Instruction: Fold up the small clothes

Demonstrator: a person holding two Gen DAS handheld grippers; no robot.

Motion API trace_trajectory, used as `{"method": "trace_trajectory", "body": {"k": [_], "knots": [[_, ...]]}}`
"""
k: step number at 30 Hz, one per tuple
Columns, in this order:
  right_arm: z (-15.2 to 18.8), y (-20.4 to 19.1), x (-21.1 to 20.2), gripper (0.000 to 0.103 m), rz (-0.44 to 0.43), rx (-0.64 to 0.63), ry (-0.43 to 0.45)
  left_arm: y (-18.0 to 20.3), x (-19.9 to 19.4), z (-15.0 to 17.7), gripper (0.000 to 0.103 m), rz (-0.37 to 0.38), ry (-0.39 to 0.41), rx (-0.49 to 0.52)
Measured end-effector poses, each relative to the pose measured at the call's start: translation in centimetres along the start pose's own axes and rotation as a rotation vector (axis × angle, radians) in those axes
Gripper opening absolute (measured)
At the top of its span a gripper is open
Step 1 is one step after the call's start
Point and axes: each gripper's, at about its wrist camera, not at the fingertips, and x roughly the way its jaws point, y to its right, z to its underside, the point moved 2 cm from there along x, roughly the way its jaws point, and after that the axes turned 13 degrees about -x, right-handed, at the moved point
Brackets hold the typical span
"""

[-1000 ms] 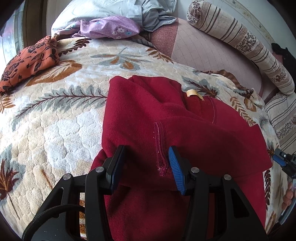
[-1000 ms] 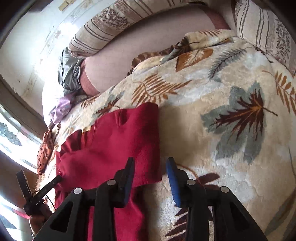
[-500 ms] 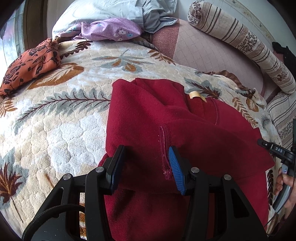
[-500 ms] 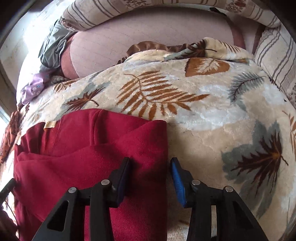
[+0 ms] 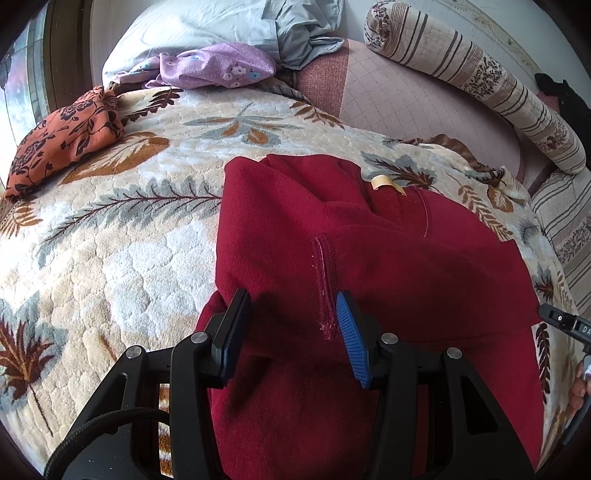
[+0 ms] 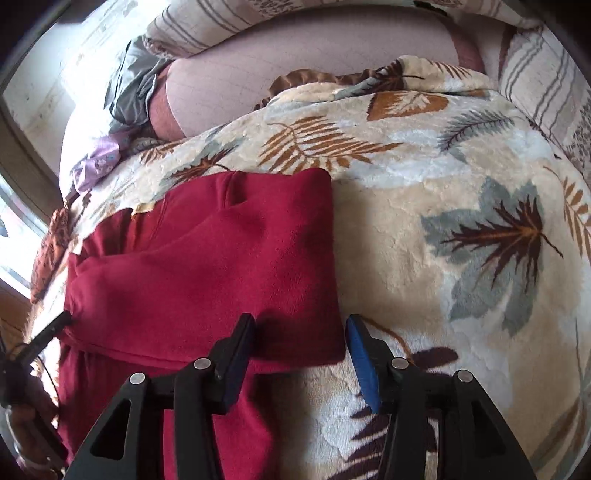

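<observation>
left wrist view
garment: red fleece garment lies folded on the leaf-print blanket, upper layer doubled over a lower layer that runs to the bottom of the frame
edges: left edge of garment straight, from top corner down to the left jaw; folded hem crosses just ahead of the fingertips; seam strip runs down to the blue pad
label: small tan tag at the neck area near the top of the garment
open room: broad bare blanket left of the garment; narrower strip on the right
other stuff: orange floral cloth far left, purple floral cloth and grey cloth at the back, striped bolster back right, pink mattress cover between
containers: can't see any
left gripper: jaws wide apart, over the folded hem, nothing clamped; can't tell if tips touch the fleece
right gripper, seen here: only a black part at the right edge, jaws not visible

right wrist view
garment: same red fleece garment fills left half, right edge straight and ending at a corner just ahead of the gripper
open room: large bare blanket right of the garment
back: grey cloth, purple cloth, pink mattress cover, striped bolster
right gripper: jaws wide, straddling the garment's near right corner, black finger over fleece, blue finger over blanket; grips nothing
left gripper, seen here: black tip at left edge, beside the garment's left corner
</observation>
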Motion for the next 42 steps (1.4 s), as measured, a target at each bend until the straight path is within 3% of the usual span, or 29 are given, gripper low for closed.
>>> {"method": "trace_trajectory", "body": {"k": [4, 6, 8, 18, 26, 42], "knots": [[2.1, -0.2, -3.7, 0.051, 0.005, -0.022, 0.025, -0.3, -1.9, 1.2, 0.048, 0.016, -0.011, 0.004], [3.6, -0.3, -5.1, 0.064, -0.029, -0.013, 0.022, -0.3, -3.1, 2.2, 0.048, 0.016, -0.016, 0.019], [5.0, -0.5, -6.3, 0.067, -0.053, -0.008, 0.025, -0.1, -4.3, 3.1, 0.048, 0.004, -0.009, 0.039], [11.7, -3.8, -8.9, 0.068, -0.101, -0.101, -0.026, -0.8, -8.9, 9.0, 0.048, -0.051, -0.029, 0.054], [15.9, -5.3, -8.6, 0.068, -0.127, -0.127, -0.091, -1.2, -11.5, 11.6, 0.048, -0.066, -0.012, 0.061], [18.1, -6.7, -9.7, 0.068, -0.174, -0.126, -0.078, -3.2, -13.7, 15.1, 0.048, -0.088, -0.03, 0.053]]}}
